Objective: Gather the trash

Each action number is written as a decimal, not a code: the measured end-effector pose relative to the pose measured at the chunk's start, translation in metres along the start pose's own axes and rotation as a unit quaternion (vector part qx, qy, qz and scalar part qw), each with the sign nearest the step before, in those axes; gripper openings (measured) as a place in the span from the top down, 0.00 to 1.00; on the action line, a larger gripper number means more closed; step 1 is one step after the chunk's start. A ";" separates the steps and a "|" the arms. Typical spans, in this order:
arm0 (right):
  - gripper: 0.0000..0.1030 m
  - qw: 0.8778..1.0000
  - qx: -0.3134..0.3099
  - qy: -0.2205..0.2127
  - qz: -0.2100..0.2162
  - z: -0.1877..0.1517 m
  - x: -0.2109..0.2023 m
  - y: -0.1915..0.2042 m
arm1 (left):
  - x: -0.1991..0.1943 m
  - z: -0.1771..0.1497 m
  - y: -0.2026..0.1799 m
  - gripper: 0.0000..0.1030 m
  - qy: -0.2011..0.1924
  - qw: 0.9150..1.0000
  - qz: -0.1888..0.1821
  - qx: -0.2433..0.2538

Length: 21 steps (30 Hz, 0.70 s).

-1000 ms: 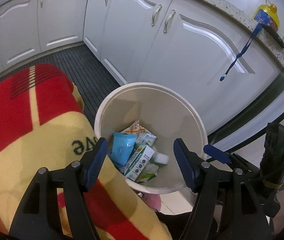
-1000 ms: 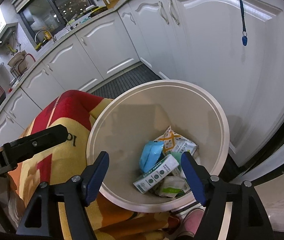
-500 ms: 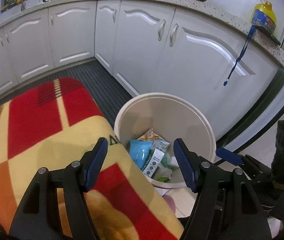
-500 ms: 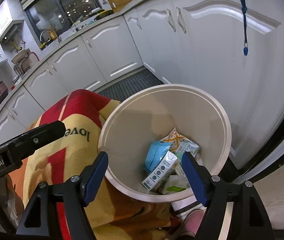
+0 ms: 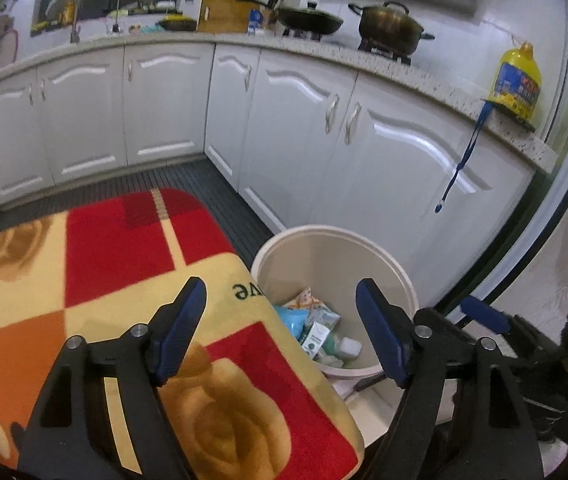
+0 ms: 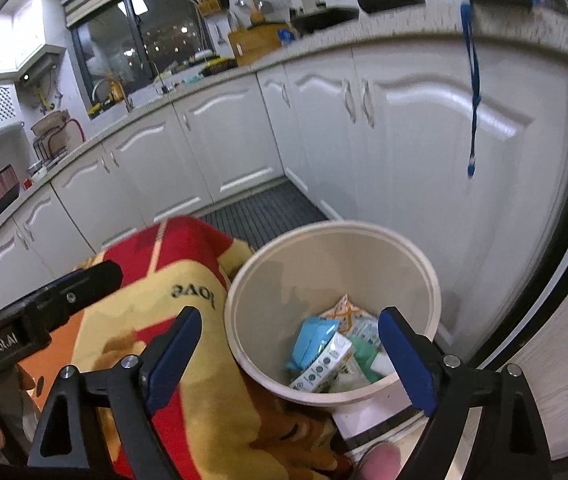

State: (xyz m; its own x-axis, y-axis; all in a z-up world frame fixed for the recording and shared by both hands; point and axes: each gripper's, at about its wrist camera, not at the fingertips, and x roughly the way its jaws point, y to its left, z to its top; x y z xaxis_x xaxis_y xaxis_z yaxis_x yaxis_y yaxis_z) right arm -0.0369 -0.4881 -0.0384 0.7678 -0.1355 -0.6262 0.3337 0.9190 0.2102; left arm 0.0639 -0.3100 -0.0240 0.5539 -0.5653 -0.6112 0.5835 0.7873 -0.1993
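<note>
A round beige trash bin (image 5: pixel 368 240) stands on the floor beside the white cabinets; it also shows in the right wrist view (image 6: pixel 272 248). Inside lie a blue packet (image 6: pixel 312 336), a white-and-green carton (image 6: pixel 324 366), a patterned snack wrapper (image 6: pixel 346 312) and other scraps. The blue packet (image 5: pixel 290 316) and carton (image 5: pixel 315 338) show in the left wrist view too. My left gripper (image 5: pixel 284 328) is open and empty, high above the bin's left rim. My right gripper (image 6: pixel 288 356) is open and empty above the bin. The left gripper's body (image 6: pixel 40 308) shows at the left.
A table covered with a red, yellow and orange blanket (image 5: pixel 124 280) lies left of the bin, its edge overlapping the rim (image 6: pixel 188 304). White cabinets (image 5: pixel 384 168) curve behind. A blue strap (image 5: pixel 460 164) hangs from the counter. A yellow bottle (image 5: pixel 518 80) stands on the counter.
Both grippers have risen and pulled back from the bin, which now looks smaller and lower. More of the counter and stove has come into view. Both stay open and empty.
</note>
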 end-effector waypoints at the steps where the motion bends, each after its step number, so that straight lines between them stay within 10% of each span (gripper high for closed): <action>1: 0.13 1.000 -0.002 -0.008 -0.002 0.001 -0.005 0.003 | -0.006 -0.001 0.000 0.25 -0.006 1.000 0.002 0.002; 21: 0.03 0.994 -0.020 -0.104 -0.039 0.000 -0.083 0.032 | -0.082 -0.009 -0.005 0.23 -0.081 0.995 0.058 0.026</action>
State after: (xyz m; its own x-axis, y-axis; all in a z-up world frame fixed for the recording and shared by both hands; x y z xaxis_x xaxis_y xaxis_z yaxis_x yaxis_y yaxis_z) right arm -0.0898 -0.4474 0.0198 0.8383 -0.2758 -0.4704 0.3770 0.9164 0.1347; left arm 0.0103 -0.2653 0.0200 0.7053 -0.5077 -0.4948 0.5380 0.8378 -0.0928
